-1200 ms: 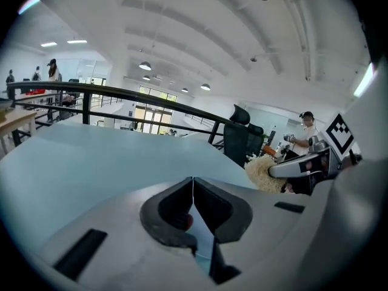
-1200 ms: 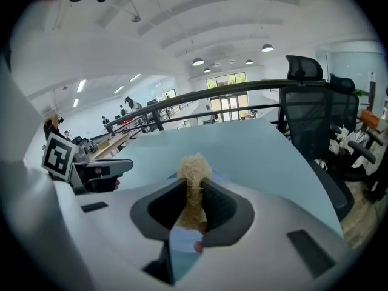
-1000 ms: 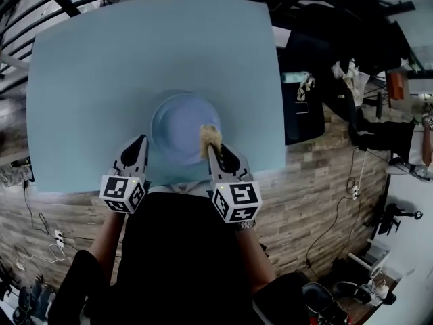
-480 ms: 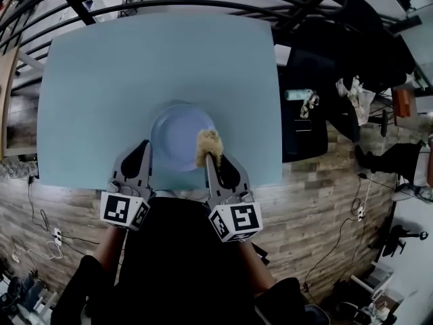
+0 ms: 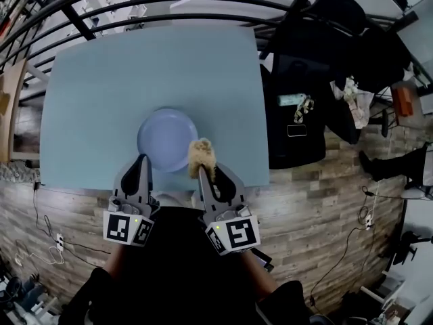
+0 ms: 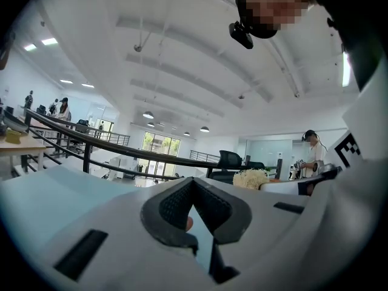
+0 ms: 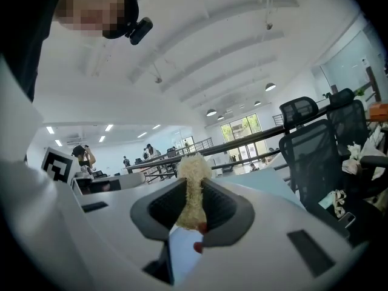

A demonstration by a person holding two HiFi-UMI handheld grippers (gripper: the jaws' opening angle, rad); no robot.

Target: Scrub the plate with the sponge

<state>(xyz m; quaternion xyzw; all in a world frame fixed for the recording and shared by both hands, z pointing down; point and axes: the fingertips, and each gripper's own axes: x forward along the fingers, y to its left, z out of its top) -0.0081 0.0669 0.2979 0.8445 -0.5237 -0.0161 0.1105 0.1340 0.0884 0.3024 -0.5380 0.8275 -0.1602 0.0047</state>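
Observation:
A pale blue round plate (image 5: 164,139) lies on the light blue table (image 5: 135,80) near its front edge. My right gripper (image 5: 201,170) is shut on a tan fibrous sponge (image 5: 201,153), which hangs over the plate's right front rim; in the right gripper view the sponge (image 7: 193,190) stands pinched between the dark pads. My left gripper (image 5: 143,160) points at the plate's left front rim. Its jaws meet at the tips with nothing between them in the left gripper view (image 6: 193,183).
A black railing (image 5: 169,2) curves behind the table. A dark office chair (image 5: 298,100) with small items on it stands right of the table. The wood-pattern floor (image 5: 318,195) lies around the person's dark clothing.
The table and plate sit further left in the head view. The sponge has slid from the plate's right inner area back to its right front rim. Both grippers have drawn slightly nearer the body.

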